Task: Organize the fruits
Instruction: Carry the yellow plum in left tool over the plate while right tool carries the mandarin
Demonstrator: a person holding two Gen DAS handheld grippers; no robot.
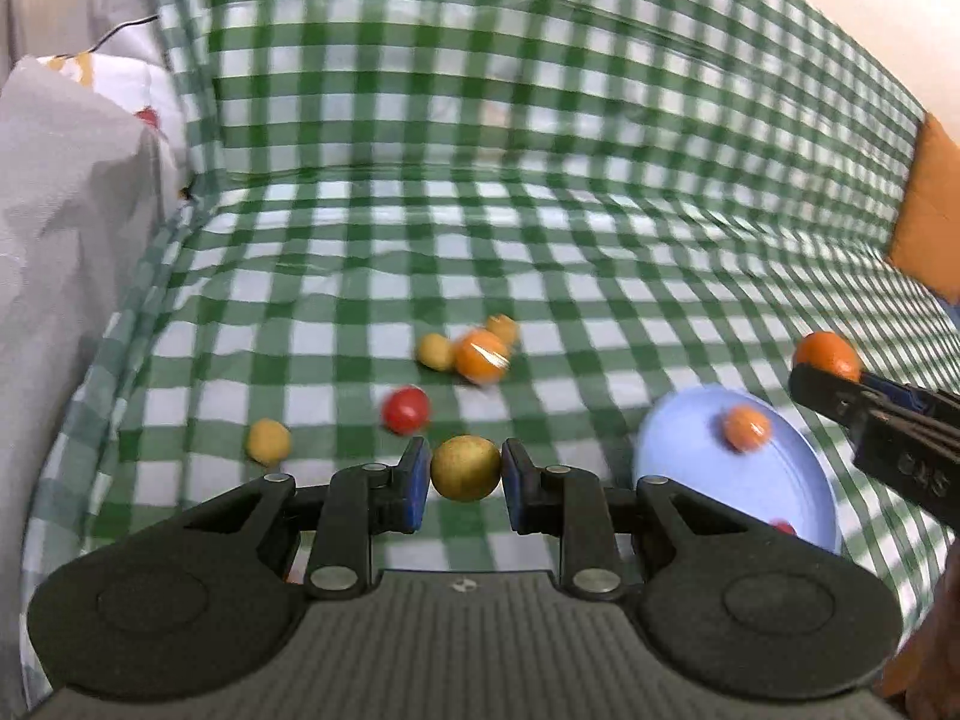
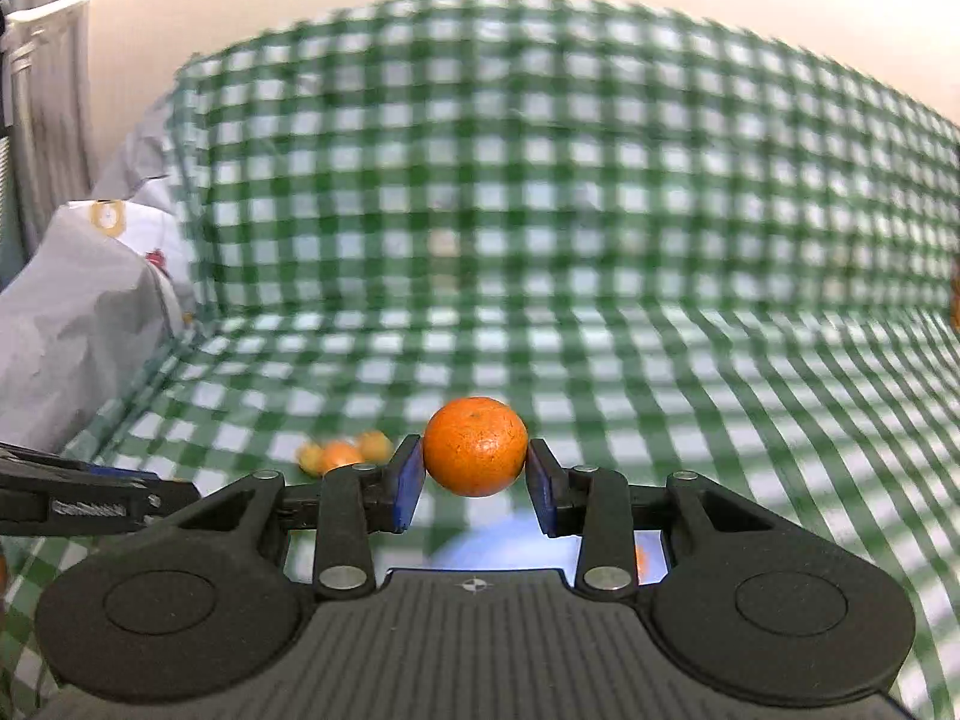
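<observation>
- The left gripper pinches a small yellow-green fruit between its blue pads, one pad pressed to each side of it, above the green checked cloth.
- The right gripper clamps a small orange in the same way, its blue pads touching the left and right sides of the fruit.
- In the left wrist view the right gripper reaches in from the right edge, with its orange at its tip, just above the far rim of a light blue plate.
- The plate lies on the cloth to the right of the left gripper; a small orange fruit sits in it, blurred, and a bit of red fruit shows near its lower rim.
- Loose fruit lies on the cloth beyond the left gripper: a red fruit, a yellow fruit off to its left, and further back a tight cluster of two yellowish pieces touching a larger orange one.
- The right wrist view shows the same cluster blurred, to the left of the held orange, and the blue plate partly hidden beneath the gripper.
- A crumpled grey bag with a printed white part stands at the left edge of the cloth.
</observation>
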